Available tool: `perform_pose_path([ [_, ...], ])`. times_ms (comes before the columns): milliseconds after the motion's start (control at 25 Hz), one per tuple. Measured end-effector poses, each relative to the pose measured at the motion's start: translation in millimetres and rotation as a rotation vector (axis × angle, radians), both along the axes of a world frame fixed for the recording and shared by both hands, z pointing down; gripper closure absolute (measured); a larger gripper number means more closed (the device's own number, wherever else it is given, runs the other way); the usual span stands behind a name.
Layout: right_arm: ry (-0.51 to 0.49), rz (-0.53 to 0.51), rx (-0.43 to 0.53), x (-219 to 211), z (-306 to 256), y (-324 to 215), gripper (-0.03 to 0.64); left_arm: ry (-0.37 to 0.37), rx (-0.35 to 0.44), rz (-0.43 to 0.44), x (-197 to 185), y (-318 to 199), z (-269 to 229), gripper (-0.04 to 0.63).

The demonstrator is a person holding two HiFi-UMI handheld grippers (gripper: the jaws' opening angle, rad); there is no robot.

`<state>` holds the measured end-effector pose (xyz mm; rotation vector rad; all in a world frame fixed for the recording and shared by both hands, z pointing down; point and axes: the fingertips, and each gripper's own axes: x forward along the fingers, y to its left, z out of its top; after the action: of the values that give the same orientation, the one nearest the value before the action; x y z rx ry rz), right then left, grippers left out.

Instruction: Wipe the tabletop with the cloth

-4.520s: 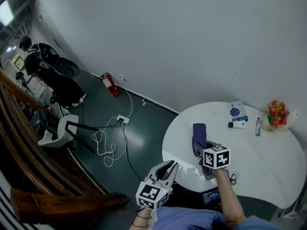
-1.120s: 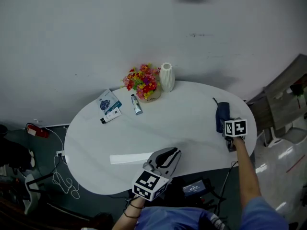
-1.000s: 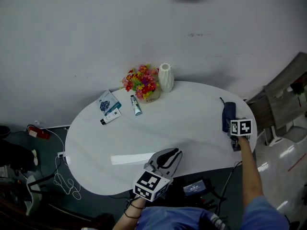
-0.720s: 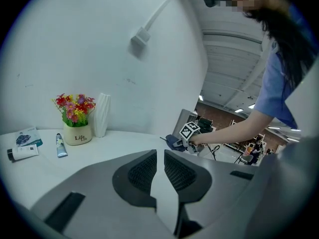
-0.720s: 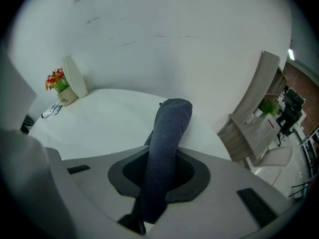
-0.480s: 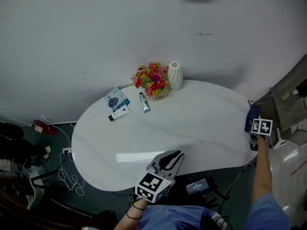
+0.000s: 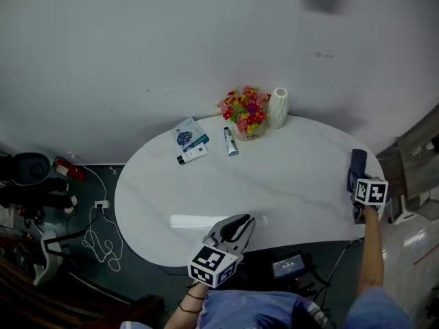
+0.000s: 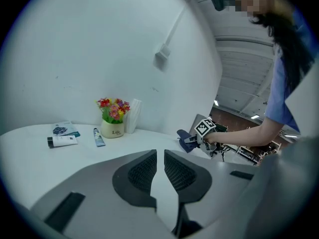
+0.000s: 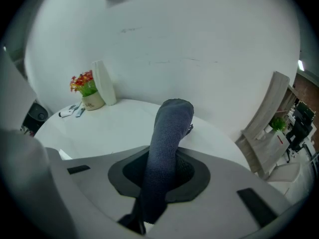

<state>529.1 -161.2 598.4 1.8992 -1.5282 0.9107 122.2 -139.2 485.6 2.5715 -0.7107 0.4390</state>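
Cloth [image 9: 167, 143] is at the table's [image 7: 295, 177] far right edge, pinched in our right gripper [image 7: 358, 182]. Left gripper [image 7: 235, 226] hangs nr the front edge, jaws almost together, empty. We should press the cloth flat & sweep leftward w/ overlapping passes, avoiding flowers [image 7: 241, 110] & tube [image 7: 230, 142].

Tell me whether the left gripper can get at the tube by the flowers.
Probably yes. The left gripper sits at the near edge, and only bare tabletop lies between it and the tube, though it is a long stretch.
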Motion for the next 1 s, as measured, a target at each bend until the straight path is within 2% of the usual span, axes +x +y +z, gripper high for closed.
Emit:
perform_pose_path([
  [320,-0.052,-0.234,0.054,-172,-27,-28,0.548,-0.010,0.029,-0.111,-106,-4,-4,0.554],
  [720,-0.171,-0.526,0.146,-446,-73,-63,0.548,-0.025,0.014,-0.254,-272,9,9,0.554],
  [1000,-0.273,-0.739,0.160,-640,-72,-70,0.548,-0.047,0.015,-0.390,-380,13,19,0.554],
])
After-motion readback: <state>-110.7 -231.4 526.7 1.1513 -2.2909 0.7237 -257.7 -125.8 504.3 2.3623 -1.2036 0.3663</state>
